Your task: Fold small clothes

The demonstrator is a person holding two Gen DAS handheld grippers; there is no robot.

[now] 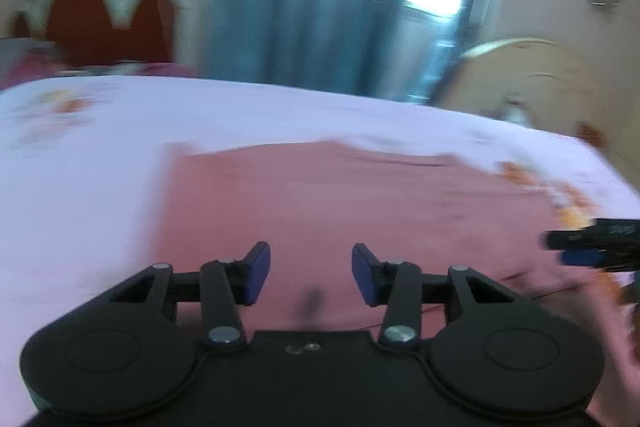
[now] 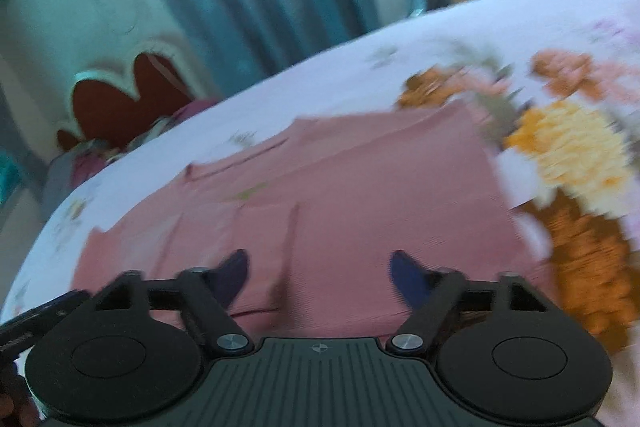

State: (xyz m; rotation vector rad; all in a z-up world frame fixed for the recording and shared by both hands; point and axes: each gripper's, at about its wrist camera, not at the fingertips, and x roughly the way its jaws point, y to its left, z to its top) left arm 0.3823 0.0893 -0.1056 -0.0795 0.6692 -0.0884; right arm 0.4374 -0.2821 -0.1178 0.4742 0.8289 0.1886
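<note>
Hovering low in the left wrist view, the left gripper (image 1: 311, 273) is showing its fingers parted and gripping nothing, while the pink garment (image 1: 340, 203) is lying flat on the floral bedsheet (image 1: 100, 147) just ahead. The right gripper (image 1: 592, 251) is entering at the right edge.

Looking through the right wrist view, the right gripper (image 2: 320, 275) is spreading its fingers wide, empty, over the garment's near edge (image 2: 340, 195). Layered edges are suggesting some folds are already made; further folding is probably remaining, though blur is hiding details.
</note>
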